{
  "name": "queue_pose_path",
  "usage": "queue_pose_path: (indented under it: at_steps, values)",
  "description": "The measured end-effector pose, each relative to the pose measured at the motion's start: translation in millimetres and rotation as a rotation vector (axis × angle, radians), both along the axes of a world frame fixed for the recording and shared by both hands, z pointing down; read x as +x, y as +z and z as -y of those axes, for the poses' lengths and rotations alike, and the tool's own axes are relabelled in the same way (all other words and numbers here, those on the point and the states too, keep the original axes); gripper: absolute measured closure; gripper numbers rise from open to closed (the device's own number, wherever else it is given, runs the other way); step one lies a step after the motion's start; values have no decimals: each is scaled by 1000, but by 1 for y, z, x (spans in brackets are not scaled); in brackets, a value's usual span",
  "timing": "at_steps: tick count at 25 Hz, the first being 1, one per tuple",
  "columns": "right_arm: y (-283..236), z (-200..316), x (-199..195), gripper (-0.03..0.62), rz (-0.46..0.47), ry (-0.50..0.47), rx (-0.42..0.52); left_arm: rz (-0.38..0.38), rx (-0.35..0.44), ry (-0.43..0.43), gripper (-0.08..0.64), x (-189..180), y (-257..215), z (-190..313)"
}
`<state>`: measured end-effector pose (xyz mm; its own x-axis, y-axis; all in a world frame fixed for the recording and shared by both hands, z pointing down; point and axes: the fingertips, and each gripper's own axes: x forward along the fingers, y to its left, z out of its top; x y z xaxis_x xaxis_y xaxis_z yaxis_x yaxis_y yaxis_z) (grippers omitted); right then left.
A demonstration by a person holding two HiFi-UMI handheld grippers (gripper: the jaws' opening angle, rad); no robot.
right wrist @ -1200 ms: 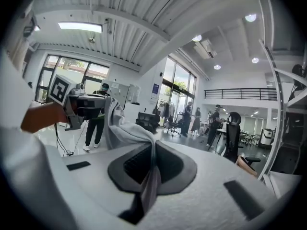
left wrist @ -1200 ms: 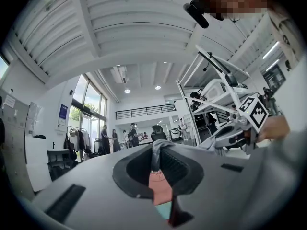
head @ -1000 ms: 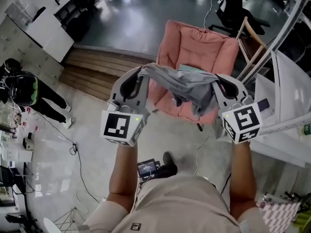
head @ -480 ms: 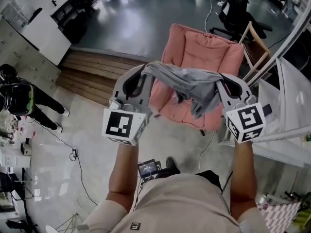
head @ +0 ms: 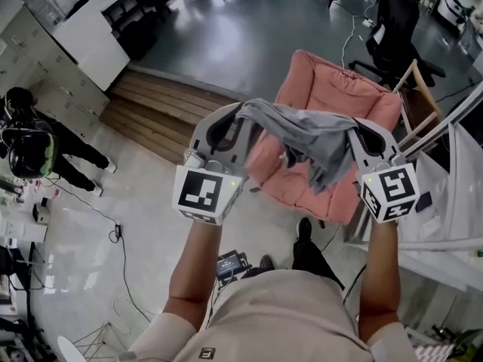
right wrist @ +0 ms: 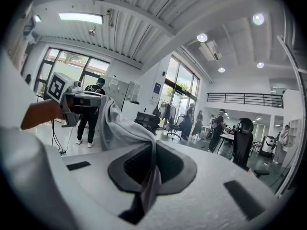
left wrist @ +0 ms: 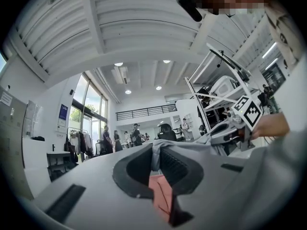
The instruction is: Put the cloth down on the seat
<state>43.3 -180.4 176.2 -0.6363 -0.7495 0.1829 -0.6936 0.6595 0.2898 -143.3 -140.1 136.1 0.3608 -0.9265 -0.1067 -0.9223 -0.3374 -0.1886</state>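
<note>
Your left hand-held gripper (head: 237, 119) and right hand-held gripper (head: 356, 133) clamp the grey fabric cloth (head: 306, 133), spread ready for lowering onto the pink cushioned seat (head: 290, 179).

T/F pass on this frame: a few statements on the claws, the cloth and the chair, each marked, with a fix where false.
1. The left claw and the right claw are both shut on the grey cloth. True.
2. The cloth lies flat on the seat of the chair. False: it hangs stretched between the two claws, held up off the seat.
3. The chair's cushion is blue. False: it is pink.
4. A person in dark clothes stands near the left edge of the head view. True.
</note>
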Motion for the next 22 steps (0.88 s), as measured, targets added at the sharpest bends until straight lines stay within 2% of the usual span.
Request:
queue_pose_path:
  at_steps: [4,9,13,16,22]
  values:
    - [5,37,-23,591,7,-59,1,23,32,-50,534,-20,0,23]
    - [31,74,-57,591,-1,-151,-19,45,28,-126,534,-48,12,50]
    - [57,113,-70,591,-12,-193,-46,39,-12,-161,534,-59,33,86]
    - [72,147,-75,591,-22,-214,-72,27,-77,-180,534,-63,49,120]
    - [101,195,-86,591,-35,-236,-120,14,-82,-212,534,-77,78,168]
